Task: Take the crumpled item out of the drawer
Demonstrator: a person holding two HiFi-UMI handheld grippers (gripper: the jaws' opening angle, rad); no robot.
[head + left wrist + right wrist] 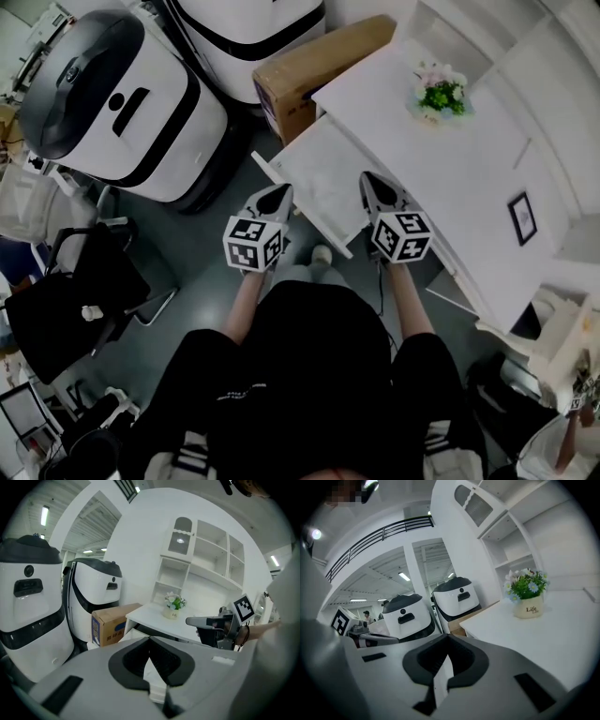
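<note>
The white drawer [317, 169] stands pulled out from the white desk [441, 178], and its inside looks pale and bare from the head view. No crumpled item shows in any view. My left gripper [278, 197] hovers over the drawer's front left edge, jaws together, with nothing in them. My right gripper [368, 180] hangs over the drawer's right side by the desk edge, also shut and holding nothing. In the left gripper view my left gripper [150, 639] points at the desk, with the right gripper [190, 620] off to its right. The right gripper [447, 637] faces along the desk edge.
A small flower pot [441, 94] stands on the desk, with a framed picture [521, 217] lying farther right. A cardboard box [319, 61] sits against the desk's far end. Two large white machines [122, 103] stand at the left, and a black chair [75, 300] is beside the person.
</note>
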